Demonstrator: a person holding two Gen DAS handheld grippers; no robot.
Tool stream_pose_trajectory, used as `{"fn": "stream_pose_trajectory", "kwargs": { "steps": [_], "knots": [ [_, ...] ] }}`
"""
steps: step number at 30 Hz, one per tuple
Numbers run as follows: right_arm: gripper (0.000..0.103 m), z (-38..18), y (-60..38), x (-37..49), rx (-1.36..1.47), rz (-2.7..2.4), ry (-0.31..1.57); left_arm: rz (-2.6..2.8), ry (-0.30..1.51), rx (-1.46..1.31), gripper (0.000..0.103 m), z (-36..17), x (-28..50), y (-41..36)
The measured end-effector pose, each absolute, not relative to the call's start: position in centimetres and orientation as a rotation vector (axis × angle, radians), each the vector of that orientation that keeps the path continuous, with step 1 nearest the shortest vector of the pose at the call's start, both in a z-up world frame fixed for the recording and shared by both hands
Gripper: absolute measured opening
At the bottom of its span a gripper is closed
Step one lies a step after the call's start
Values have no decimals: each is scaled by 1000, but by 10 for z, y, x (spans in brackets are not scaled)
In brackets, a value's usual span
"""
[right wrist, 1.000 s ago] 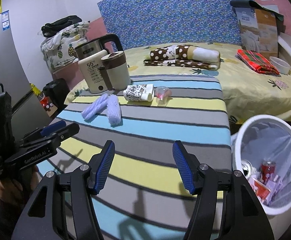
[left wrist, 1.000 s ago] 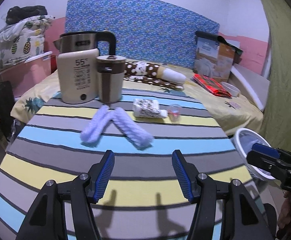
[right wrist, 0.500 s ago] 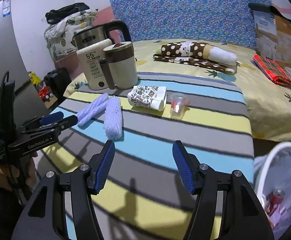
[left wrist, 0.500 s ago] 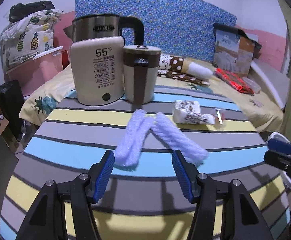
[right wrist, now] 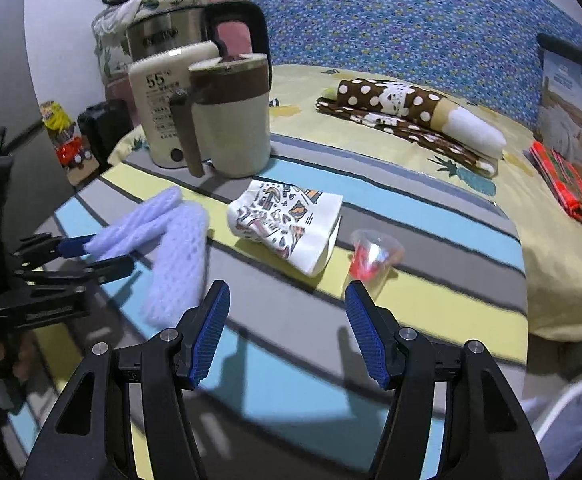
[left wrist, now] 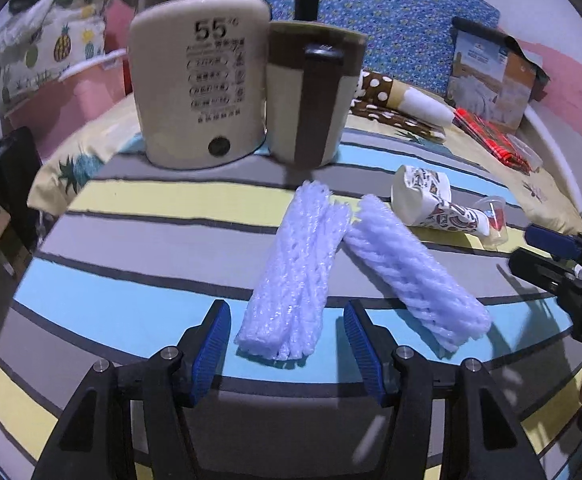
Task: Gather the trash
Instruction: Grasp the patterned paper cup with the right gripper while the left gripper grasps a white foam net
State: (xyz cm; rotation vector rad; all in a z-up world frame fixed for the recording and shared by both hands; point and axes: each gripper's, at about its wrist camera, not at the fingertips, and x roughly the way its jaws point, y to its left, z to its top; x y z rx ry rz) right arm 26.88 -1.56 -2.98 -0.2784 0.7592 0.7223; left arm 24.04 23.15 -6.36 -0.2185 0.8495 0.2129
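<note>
On the tabletop [left wrist: 139,312], the kettle [left wrist: 201,92] and mug [left wrist: 311,96] stand at the far side, mug to the right. Nearer lie two foam sleeves — the left sleeve [left wrist: 295,276] touching the right sleeve [left wrist: 415,272] at their far ends. Right of them lie a paper cup [left wrist: 423,200], then a small plastic cup [left wrist: 493,220]. Behind the tabletop — the bed [right wrist: 491,184].

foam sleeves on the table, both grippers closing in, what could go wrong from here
1. The two foam sleeves touch at their far ends, so the left gripper, jaws closing around the nearer one, may drag the other along.
2. The right gripper is open near the small plastic cup; a nudge could tip it.
3. The paper cup lies on its side and may roll.
</note>
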Motion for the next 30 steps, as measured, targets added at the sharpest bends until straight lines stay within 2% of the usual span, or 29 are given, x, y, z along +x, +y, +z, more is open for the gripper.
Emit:
{"fn": "stream_pose_trajectory", "kwargs": {
  "steps": [4, 9, 12, 15, 23, 25, 30],
  "knots": [
    [62, -34, -3, 280, -330, 735, 750, 205, 851, -232, 38, -65, 240, 233],
    [62, -40, 10, 289, -398, 736, 742, 191, 849, -231, 29, -65, 240, 231],
    [62, -42, 16, 292, -417, 740, 746, 177, 843, -243, 28, -64, 238, 232],
    [47, -45, 22, 293, -447, 735, 761, 163, 836, -261, 28, -63, 237, 234],
    [36, -38, 21, 283, -432, 739, 764, 133, 798, -257, 27, -58, 231, 229],
    [23, -36, 18, 277, -413, 745, 763, 127, 791, -255, 26, -56, 229, 227],
    [19, -33, 11, 266, -365, 767, 754, 121, 783, -251, 25, -53, 221, 221]
  ]
}}
